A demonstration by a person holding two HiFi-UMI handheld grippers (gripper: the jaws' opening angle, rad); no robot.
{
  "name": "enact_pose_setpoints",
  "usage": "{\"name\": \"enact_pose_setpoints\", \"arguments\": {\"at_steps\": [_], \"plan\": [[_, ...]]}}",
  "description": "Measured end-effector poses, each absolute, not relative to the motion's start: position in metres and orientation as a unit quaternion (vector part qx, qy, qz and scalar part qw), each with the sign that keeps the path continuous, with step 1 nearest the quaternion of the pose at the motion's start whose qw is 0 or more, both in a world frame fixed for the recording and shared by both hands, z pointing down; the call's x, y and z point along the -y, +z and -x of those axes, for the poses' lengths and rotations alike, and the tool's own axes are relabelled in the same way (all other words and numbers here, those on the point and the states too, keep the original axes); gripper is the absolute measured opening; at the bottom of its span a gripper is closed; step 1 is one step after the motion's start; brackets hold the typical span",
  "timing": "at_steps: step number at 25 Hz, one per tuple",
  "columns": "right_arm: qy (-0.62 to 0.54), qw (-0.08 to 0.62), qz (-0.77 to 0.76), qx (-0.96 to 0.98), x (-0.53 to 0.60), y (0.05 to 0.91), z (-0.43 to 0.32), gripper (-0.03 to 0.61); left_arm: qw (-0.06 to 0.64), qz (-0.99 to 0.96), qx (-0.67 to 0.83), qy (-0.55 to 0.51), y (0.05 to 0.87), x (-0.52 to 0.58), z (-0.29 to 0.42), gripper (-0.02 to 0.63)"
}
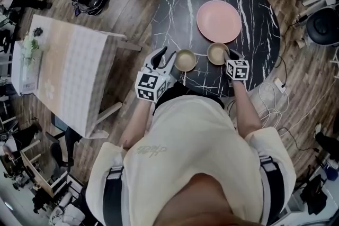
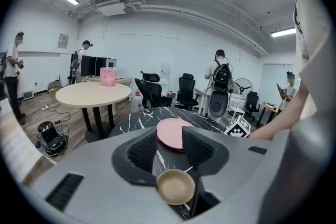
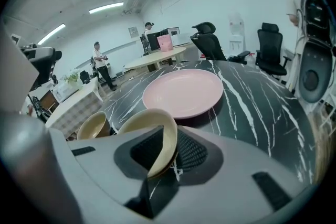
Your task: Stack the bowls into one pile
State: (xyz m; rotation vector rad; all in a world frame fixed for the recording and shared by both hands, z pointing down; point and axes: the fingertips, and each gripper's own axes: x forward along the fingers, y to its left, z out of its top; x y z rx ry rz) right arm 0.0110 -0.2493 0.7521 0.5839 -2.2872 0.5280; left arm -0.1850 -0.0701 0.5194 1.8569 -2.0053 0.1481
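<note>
Cream shirt (image 1: 196, 135), bowls (image 1: 185, 60) on marbled table (image 1: 254, 34), wooden floor (image 1: 132, 8)

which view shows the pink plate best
Head view: the pink plate shows whole, from above. The right gripper view shows it large but slanted; the left gripper view shows only part, between the jaws.

The counter (image 1: 254, 24) looks like shiny black stone (with thin white veins). The pink plate (image 1: 219, 21) is smooth and dull. The left bowl (image 1: 185, 60) and the right bowl (image 1: 217, 53) look smooth, a bit shiny. The floor (image 1: 132, 8) is brown wood planks.
</note>
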Motion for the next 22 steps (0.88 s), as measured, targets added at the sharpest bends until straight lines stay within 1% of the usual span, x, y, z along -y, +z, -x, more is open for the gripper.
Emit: {"name": "enact_pose_setpoints", "arguments": {"at_steps": [3,16,17,19,22], "plan": [[0.196,0.344,-0.237,0.887,0.254,0.744,-0.012,0.097,0.198,-0.667,0.716,0.051,0.516,0.071,0.185,0.164],[0.184,0.305,-0.265,0.896,0.257,0.702,-0.031,0.097,0.189,-0.693,0.695,0.034,0.509,0.089,0.181,0.164],[0.178,0.303,-0.266,0.898,0.256,0.698,-0.033,0.089,0.186,-0.695,0.693,0.033,0.507,0.091,0.181,0.164],[0.163,0.300,-0.270,0.900,0.254,0.692,-0.038,0.013,0.183,-0.700,0.689,0.033,0.505,0.094,0.181,0.164],[0.149,0.305,-0.272,0.900,0.248,0.689,-0.045,0.005,0.185,-0.707,0.682,0.039,0.505,0.095,0.179,0.164]]}}
